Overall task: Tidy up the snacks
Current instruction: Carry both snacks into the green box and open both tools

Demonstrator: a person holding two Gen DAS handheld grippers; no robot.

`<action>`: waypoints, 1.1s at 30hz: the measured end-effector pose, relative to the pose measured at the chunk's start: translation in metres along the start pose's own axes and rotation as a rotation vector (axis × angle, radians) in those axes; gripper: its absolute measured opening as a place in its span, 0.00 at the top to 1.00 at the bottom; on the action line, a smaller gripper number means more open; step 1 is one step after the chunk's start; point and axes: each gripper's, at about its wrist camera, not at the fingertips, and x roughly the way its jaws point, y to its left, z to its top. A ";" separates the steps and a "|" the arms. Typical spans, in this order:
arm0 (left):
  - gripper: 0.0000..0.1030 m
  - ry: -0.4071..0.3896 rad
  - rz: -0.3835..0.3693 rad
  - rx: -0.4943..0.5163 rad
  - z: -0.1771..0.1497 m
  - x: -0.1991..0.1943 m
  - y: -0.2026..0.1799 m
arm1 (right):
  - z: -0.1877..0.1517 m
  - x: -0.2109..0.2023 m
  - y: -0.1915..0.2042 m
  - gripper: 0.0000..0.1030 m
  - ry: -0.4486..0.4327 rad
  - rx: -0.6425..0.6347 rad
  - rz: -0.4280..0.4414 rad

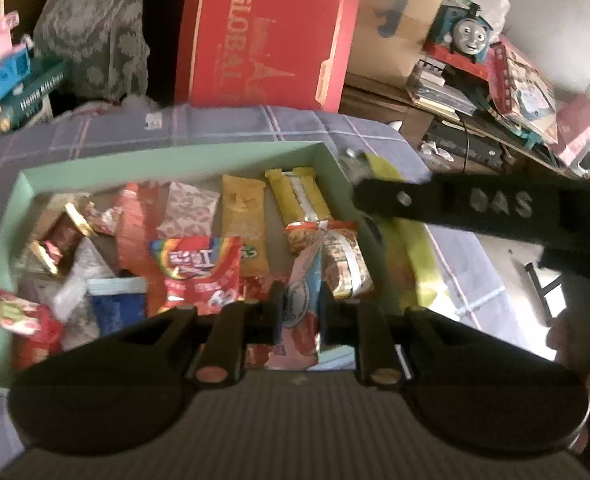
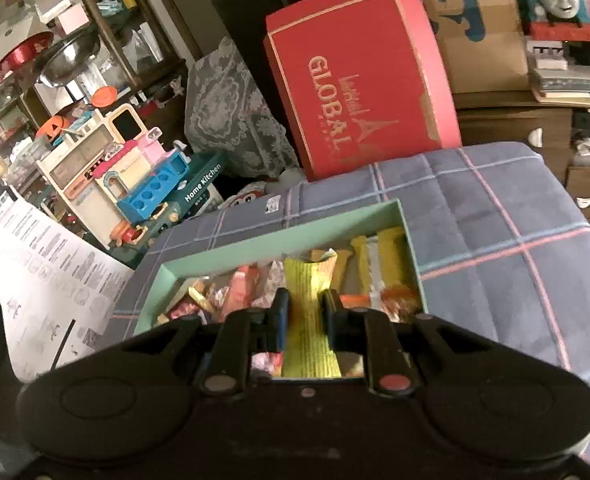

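A shallow mint-green box on a plaid blanket holds several snack packets; it also shows in the right wrist view. My left gripper is shut on a pink and blue snack packet over the box's near right part. My right gripper is shut on a long yellow snack packet and holds it above the box. The right gripper's black arm reaches in over the box's right wall in the left wrist view, with the yellow packet hanging under it.
The plaid blanket spreads right of the box. A red gift box stands behind it. A toy kitchen sits far left, a shelf with a toy train far right, and a printed sheet lies at left.
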 end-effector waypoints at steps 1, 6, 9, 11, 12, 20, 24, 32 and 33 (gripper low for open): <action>0.85 0.007 -0.005 -0.012 0.000 0.006 0.001 | 0.004 0.007 0.001 0.82 0.004 0.000 -0.001; 0.84 0.042 -0.009 -0.032 0.000 0.032 0.007 | 0.017 0.041 0.007 0.82 0.022 -0.002 -0.004; 0.55 0.053 0.003 -0.048 0.003 0.044 0.011 | 0.019 0.052 0.009 0.63 0.016 -0.009 -0.020; 0.11 0.038 0.035 -0.054 0.002 0.046 0.014 | 0.018 0.056 0.013 0.31 0.005 -0.018 -0.040; 0.11 0.016 0.056 -0.053 0.001 0.045 0.016 | 0.016 0.055 0.013 0.16 -0.010 -0.024 -0.051; 0.03 0.035 0.069 -0.075 -0.004 0.045 0.027 | 0.002 0.048 0.012 0.01 -0.012 -0.038 -0.075; 0.01 0.034 0.088 -0.065 -0.008 0.037 0.027 | -0.004 0.034 0.011 0.00 -0.011 -0.037 -0.074; 0.00 0.024 0.150 -0.067 -0.020 0.008 0.023 | -0.019 0.000 0.012 0.00 -0.002 -0.022 -0.080; 0.00 0.021 0.157 -0.065 -0.021 0.003 0.023 | -0.022 -0.005 0.013 0.00 -0.001 -0.019 -0.080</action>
